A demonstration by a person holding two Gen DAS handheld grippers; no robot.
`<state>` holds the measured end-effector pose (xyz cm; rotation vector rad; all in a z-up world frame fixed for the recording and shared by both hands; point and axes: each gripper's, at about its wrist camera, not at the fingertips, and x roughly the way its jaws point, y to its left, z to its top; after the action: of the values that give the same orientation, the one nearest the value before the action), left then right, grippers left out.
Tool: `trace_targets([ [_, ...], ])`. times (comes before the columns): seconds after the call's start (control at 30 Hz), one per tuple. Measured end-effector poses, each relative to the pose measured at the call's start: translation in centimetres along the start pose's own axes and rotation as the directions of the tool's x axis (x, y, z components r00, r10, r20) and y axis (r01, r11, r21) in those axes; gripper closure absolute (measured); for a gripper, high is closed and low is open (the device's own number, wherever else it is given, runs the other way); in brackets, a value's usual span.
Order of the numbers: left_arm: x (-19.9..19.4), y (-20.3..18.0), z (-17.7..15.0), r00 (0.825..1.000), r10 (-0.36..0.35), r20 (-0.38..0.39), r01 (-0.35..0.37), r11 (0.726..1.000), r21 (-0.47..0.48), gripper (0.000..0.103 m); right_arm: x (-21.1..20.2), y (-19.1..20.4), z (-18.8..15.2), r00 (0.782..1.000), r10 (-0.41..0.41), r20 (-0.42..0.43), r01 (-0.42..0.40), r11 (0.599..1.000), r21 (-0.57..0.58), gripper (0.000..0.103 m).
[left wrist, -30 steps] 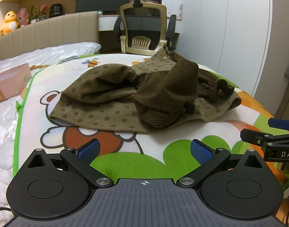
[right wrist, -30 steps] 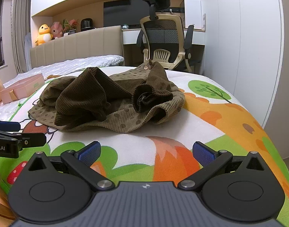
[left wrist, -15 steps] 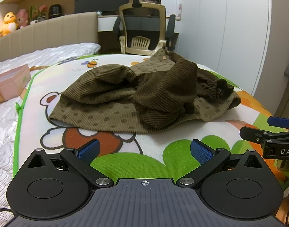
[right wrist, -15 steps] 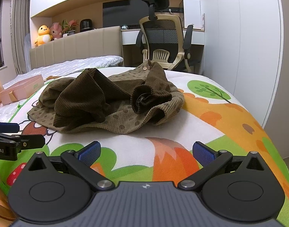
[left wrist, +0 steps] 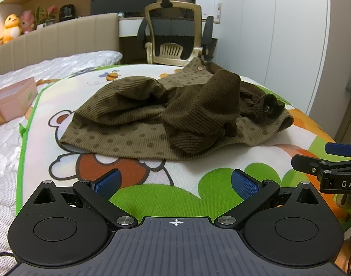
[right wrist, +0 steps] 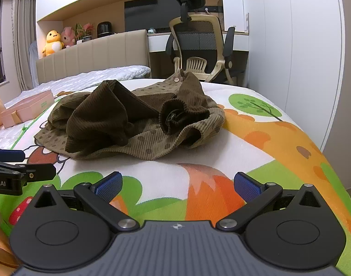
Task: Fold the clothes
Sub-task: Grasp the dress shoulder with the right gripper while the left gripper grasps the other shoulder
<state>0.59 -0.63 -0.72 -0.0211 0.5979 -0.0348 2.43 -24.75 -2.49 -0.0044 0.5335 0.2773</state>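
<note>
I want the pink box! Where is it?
In the left wrist view, the pink box sits far left on the white bedding, beside the cartoon mat, left of the crumpled brown garment.

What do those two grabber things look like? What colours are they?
The left gripper and the right gripper match: black bodies with round discs, angled black arms with silver rivets, blue ribbed pads on the jaws, a grey ridged base bearing a small crosshair mark. White lettering shows on their sides.

The right gripper (left wrist: 336, 158) is cut off by the left wrist view's right edge, so only one blue pad and "DAS" are seen. The pink box (right wrist: 26, 111) is partly cropped at the left edge, and the corduroy garment (left wrist: 175, 115) is bunched so that its sleeves cannot be told apart.
</note>
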Motion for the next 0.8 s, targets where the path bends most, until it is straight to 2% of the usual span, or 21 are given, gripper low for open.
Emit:
trace_targets([
  [0.23,0.3,0.2,0.1,1.000,-0.005,-0.019,0.005,1.000,-0.009,0.000,0.1,-0.1,0.0,1.000,0.010,-0.011,-0.010,1.000,0.006,0.000],
  [0.33,0.4,0.3,0.3,1.000,-0.008,-0.028,0.008,1.000,-0.006,0.000,0.6,-0.6,0.5,0.998,0.049,-0.040,-0.048,0.998,0.028,0.000],
  [0.43,0.8,1.0,2.2,1.000,-0.016,-0.024,0.016,1.000,0.018,0.000,1.5,-1.7,1.7,0.991,0.105,-0.082,-0.099,0.992,0.074,0.000],
  [0.53,1.4,2.8,5.4,1.000,-0.008,0.013,0.007,0.999,0.045,0.000,3.1,-3.3,2.8,0.981,0.129,-0.145,-0.110,0.985,0.137,0.000],
  [0.63,3.0,4.4,8.3,0.999,-0.021,0.050,0.015,0.992,0.125,0.000,4.5,-4.7,2.7,0.963,0.168,-0.211,-0.121,0.968,0.218,0.000],
  [0.7,4.9,5.5,9.8,0.998,-0.024,0.052,0.013,0.980,0.199,0.000,4.5,-4.8,2.7,0.960,0.178,-0.215,-0.129,0.966,0.222,0.000],
  [0.8,8.2,7.1,10.9,0.999,-0.034,0.014,0.029,0.966,0.257,0.000,4.5,-4.8,2.8,0.956,0.184,-0.227,-0.134,0.967,0.218,0.000],
])
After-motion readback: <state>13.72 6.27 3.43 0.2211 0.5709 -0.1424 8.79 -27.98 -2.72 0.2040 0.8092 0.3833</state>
